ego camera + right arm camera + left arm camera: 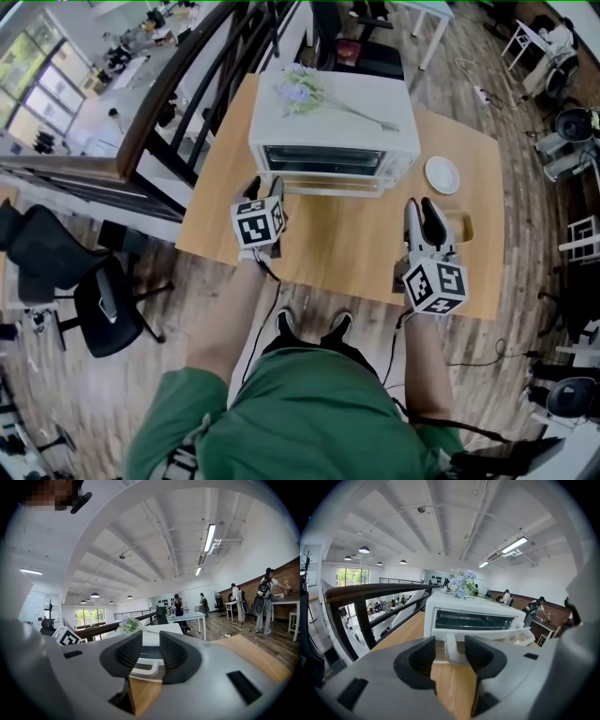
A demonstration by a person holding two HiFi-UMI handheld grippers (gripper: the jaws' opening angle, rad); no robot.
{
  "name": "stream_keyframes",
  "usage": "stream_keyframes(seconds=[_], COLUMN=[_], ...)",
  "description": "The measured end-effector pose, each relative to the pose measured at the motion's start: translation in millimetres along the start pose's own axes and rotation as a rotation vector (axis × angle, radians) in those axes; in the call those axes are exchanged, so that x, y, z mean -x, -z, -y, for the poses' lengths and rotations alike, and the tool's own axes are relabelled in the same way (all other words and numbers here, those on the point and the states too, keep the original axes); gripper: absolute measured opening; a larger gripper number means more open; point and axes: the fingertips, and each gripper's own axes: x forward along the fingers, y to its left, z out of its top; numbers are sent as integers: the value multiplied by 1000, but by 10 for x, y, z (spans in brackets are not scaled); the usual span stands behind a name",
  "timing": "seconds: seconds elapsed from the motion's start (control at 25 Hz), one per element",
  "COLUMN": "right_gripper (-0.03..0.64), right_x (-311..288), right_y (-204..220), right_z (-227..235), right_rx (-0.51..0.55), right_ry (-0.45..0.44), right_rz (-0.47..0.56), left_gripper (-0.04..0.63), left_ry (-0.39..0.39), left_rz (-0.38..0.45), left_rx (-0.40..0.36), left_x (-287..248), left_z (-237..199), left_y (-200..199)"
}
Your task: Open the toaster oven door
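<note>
Toaster oven door: hangs well down at the desk's far middle. Left tool spread around its handle, not pinching; right tool spread, empty, nearer right. Probably calls for clamping, then easing fully down.

Flowers lie atop the toaster oven; a plate sits to its right.

The left tongs and right tongs are pale grey with black-and-white square markers. Ahead of them the oven is white, the flowers on it pale blue with green stems. The table beneath is light wood.
</note>
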Motion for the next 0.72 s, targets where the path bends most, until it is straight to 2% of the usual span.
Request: stream_keyframes(seconds=[0.52, 0.72], right_gripper=[121, 120], right_x=[9, -13], right_y=[-51, -48], right_z=[-72, -162], right_rx=[-2, 1], right_ry=[-20, -38], right_rz=[22, 23], left_gripper=[207, 207], left_ry=[-9, 5], left_rz=[-88, -134], left_rx=[5, 40], left_x=[228, 273], left_z=[-13, -48], left_y=[589, 848])
